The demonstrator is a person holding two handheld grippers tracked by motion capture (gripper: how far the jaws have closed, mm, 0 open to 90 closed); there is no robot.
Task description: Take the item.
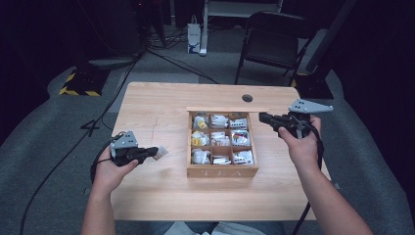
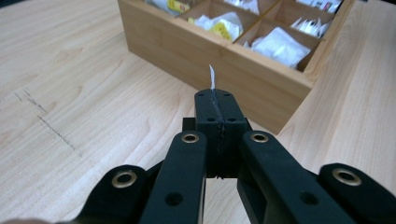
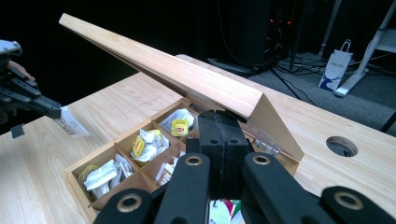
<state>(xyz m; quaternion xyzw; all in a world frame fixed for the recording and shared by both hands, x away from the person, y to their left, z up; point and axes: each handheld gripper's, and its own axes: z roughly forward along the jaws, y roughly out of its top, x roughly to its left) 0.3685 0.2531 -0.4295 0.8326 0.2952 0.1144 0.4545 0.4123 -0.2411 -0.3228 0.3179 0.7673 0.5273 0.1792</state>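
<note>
A wooden tea box [image 1: 222, 171] sits in the middle of the table [image 1: 156, 191]. Its lid [image 3: 177, 74] is lifted up and leans back, so the box is open. Nine small rooms are seen inside it, and little packets are kept in them.

One tea packet [image 1: 159, 152] is pinched by the left gripper [image 1: 152, 151]. The jaws of this gripper are shut tight on it. In the left gripper view, a thin white edge of the packet [image 2: 212, 77] is seen sticking out past the tips. The packet is held low over the table, just beside the left wall of the box and outside it. It is not in any of the small rooms.

The right gripper [image 1: 264, 117] is held at the far right corner of the box, close to the lid. Its jaws are closed too, and no packet can be seen between them. Whether the lid is touched by it cannot be told.

So one part looks done: the box is open and one packet is out. It looks like the packet is to be laid on the table next, and that is not done yet. The other packets are left in the box, and the lid is not shut.
</note>
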